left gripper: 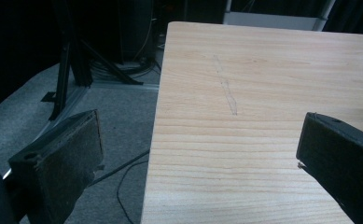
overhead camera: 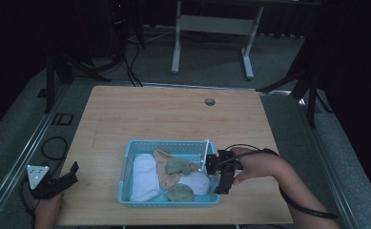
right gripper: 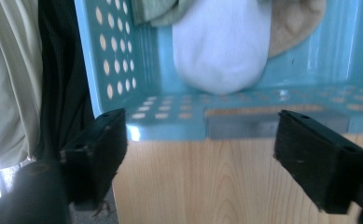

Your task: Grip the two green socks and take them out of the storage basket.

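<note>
A light-blue perforated basket [overhead camera: 127, 164] sits on the wooden table [overhead camera: 173, 114] near its front edge. It holds a white folded cloth [overhead camera: 144, 177], a tan cloth [overhead camera: 163, 167], two green balled socks [overhead camera: 178, 165] [overhead camera: 180, 192] and a white balled sock [overhead camera: 198, 182]. My right gripper [overhead camera: 219, 172] is at the basket's right wall, open. In the right gripper view my right gripper [right gripper: 202, 140] faces the basket's rim [right gripper: 170, 126], with the white sock [right gripper: 221, 46] just inside. My left gripper [overhead camera: 70, 176] rests open at the table's front left corner. My left gripper [left gripper: 202, 140] holds nothing.
A round cable hole [overhead camera: 210, 101] lies in the table's far side. Cables [overhead camera: 54, 145] run over the grey floor to the left. Dark stand legs [left gripper: 67, 70] stand off the table's left edge, and a white desk frame [overhead camera: 211, 28] stands behind.
</note>
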`<state>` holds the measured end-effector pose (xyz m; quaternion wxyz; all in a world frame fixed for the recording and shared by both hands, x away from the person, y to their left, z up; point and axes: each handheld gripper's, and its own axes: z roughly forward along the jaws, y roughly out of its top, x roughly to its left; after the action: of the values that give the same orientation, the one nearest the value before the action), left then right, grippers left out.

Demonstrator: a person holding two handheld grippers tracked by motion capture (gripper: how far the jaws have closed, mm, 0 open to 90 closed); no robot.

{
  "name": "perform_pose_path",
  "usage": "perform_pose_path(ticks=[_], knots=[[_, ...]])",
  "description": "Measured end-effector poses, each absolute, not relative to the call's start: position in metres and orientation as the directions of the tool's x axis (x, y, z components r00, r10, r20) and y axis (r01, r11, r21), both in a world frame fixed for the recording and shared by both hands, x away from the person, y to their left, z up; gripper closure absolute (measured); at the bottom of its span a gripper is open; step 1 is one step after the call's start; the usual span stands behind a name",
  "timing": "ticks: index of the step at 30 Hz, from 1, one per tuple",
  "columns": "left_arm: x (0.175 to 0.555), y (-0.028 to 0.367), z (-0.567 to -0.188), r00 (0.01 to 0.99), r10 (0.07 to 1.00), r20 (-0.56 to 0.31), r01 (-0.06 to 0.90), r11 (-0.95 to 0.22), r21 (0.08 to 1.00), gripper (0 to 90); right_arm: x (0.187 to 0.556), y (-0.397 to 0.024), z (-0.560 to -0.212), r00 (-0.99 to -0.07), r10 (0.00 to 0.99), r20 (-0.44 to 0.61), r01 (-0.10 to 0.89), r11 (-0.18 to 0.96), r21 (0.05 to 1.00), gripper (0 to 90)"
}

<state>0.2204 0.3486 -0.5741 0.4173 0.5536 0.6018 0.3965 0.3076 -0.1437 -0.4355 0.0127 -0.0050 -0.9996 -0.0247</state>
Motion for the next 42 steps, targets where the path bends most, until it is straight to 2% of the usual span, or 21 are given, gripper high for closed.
perform_pose_path(ticks=[9, 23, 34, 38, 42], knots=[[0.221, 0.349, -0.574, -0.038, 0.997, -0.065, 0.336, 0.074, 0.939, 0.7, 0.309, -0.119, -0.440, -0.999, -0.031, 0.028, -0.029, 0.998, 0.054, 22.9], [0.221, 0.349, -0.574, -0.035, 0.997, -0.063, 0.337, 0.071, 0.939, 0.7, 0.307, -0.074, -0.465, -0.994, -0.099, 0.049, -0.097, 0.994, 0.057, 37.3], [0.220, 0.349, -0.574, -0.032, 0.997, -0.065, 0.334, 0.072, 0.940, 0.7, 0.307, -0.056, -0.490, -0.994, -0.084, 0.068, -0.083, 0.996, 0.019, 47.0], [0.220, 0.349, -0.574, -0.033, 0.997, -0.064, 0.335, 0.072, 0.939, 0.7, 0.304, -0.053, -0.494, -0.993, -0.096, 0.071, -0.096, 0.995, 0.008, 52.6], [0.220, 0.349, -0.574, -0.034, 0.997, -0.064, 0.335, 0.072, 0.939, 0.7, 0.302, -0.052, -0.493, -0.993, -0.114, 0.043, -0.114, 0.994, 0.003, 70.0]])
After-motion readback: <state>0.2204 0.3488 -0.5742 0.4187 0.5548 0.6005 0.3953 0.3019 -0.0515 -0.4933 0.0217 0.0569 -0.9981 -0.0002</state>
